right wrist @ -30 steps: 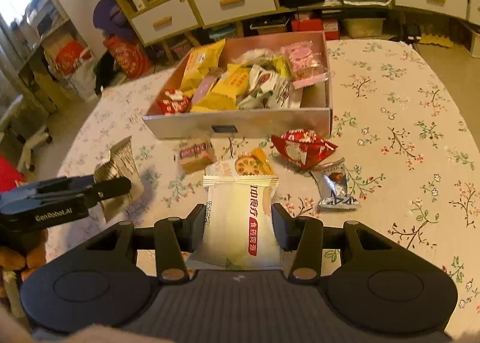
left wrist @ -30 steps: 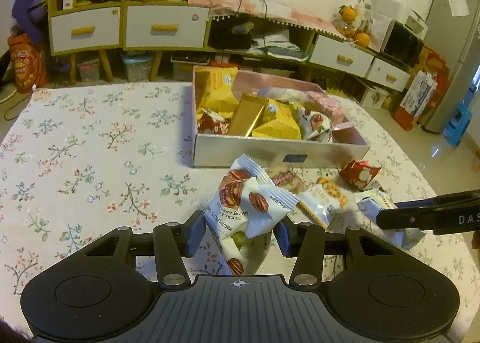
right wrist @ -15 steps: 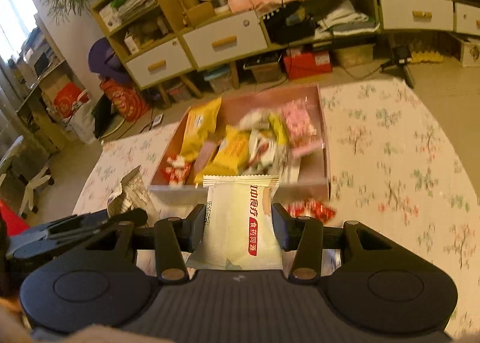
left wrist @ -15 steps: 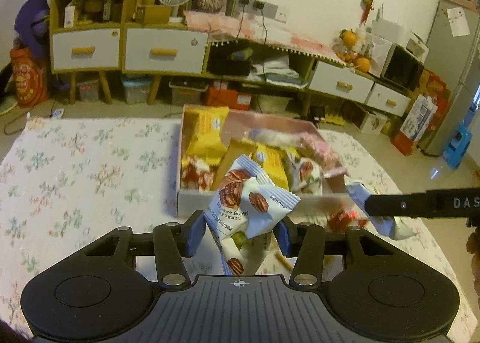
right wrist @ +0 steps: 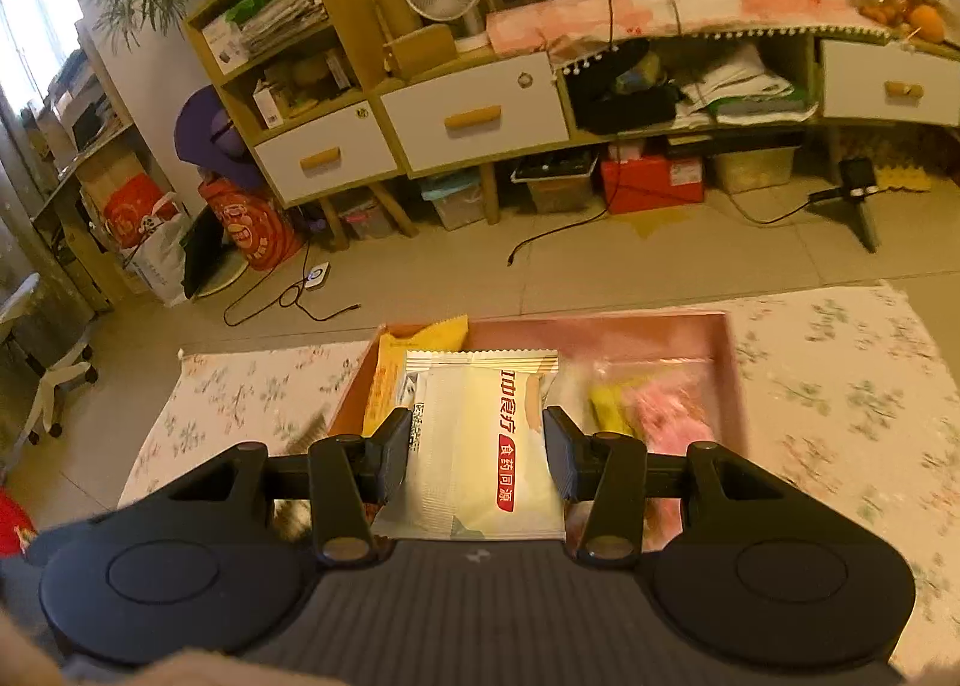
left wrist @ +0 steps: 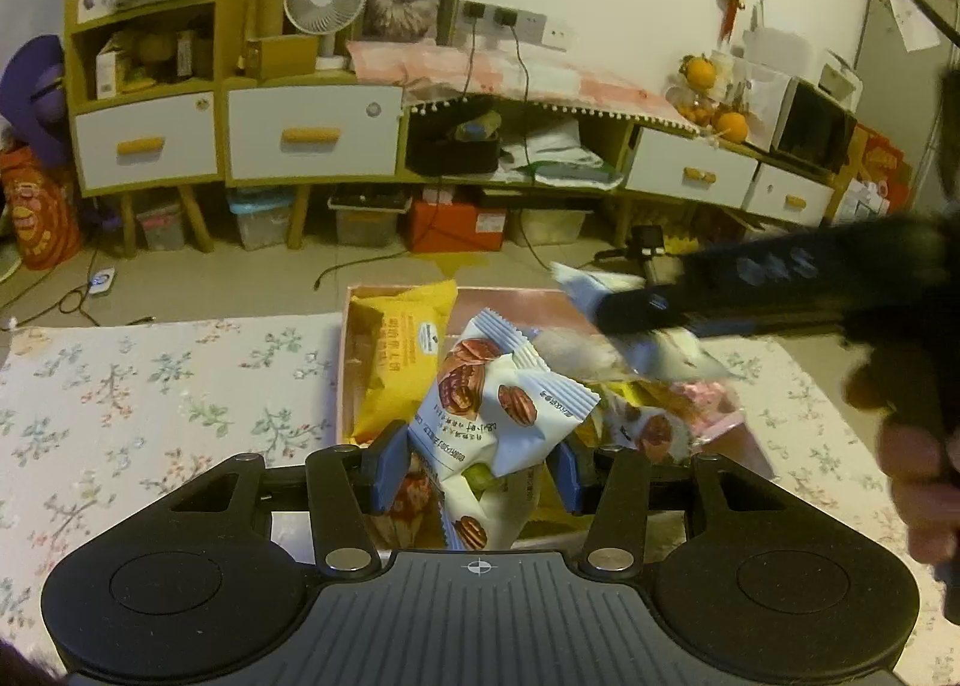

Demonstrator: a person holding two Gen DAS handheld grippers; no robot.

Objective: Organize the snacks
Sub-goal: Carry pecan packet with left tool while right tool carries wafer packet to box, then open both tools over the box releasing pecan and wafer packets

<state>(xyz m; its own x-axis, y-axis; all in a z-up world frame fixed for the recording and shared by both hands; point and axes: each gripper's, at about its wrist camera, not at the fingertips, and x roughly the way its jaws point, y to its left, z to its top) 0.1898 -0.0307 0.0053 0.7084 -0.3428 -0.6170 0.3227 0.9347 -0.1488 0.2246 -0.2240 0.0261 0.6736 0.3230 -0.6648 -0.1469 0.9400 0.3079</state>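
We have our left gripper (left wrist: 474, 473) pinching a white-and-blue plastic pecan snack packet (left wrist: 489, 416), its blue pads pressed into the packet's sides, held up over the near end of the pink rectangular cardboard box (left wrist: 341, 362). Our right gripper (right wrist: 477, 461) is clamped on a cream flat sachet with a red label strip (right wrist: 480, 446), also above the box (right wrist: 729, 362), near its left half. In the left wrist view the right gripper (left wrist: 750, 290) reaches across from the right, over the box's far right part, its sachet (left wrist: 636, 326) blurred. Inside the box a yellow crinkled snack bag (left wrist: 399, 362) leans against the left wall, and pink and yellow wrappers (right wrist: 654, 410) crowd the right side. The far strip of the box floor shows bare pink. The floral white tablecloth (left wrist: 150, 392) spreads to both sides of the box, its far edge dropping to the tiled floor (right wrist: 600, 266).
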